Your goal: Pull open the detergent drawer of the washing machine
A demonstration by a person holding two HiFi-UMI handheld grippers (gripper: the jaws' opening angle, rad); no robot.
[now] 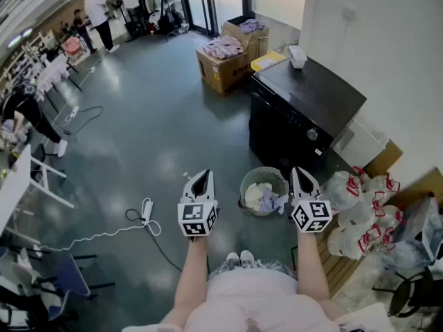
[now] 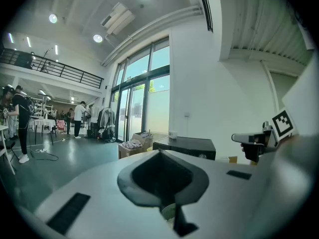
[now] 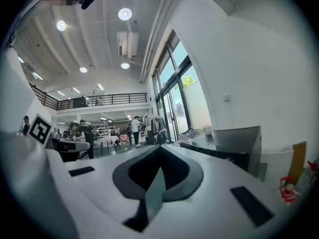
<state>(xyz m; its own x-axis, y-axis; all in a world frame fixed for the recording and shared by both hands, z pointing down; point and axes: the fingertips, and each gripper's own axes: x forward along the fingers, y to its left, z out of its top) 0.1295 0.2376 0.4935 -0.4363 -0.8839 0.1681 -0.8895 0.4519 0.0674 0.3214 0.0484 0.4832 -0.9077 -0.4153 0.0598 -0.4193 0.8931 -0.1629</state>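
Observation:
The black washing machine (image 1: 304, 106) stands against the white wall, about a step ahead of me and to the right. Its dark front shows a round knob (image 1: 312, 135); I cannot make out the detergent drawer. My left gripper (image 1: 201, 177) and right gripper (image 1: 300, 173) are held side by side in the air in front of my body, well short of the machine. Both have their jaws together with nothing between them. In the left gripper view the machine (image 2: 187, 147) lies ahead beyond the shut gripper (image 2: 160, 153). In the right gripper view it (image 3: 234, 143) lies to the right of the gripper (image 3: 159, 148).
A round laundry basket (image 1: 264, 191) with clothes stands on the floor between me and the machine. Tied plastic bags (image 1: 360, 213) are piled at the right. Cardboard boxes (image 1: 225, 61) with clothes sit beyond the machine. A power strip and cable (image 1: 147, 209) lie left of my feet.

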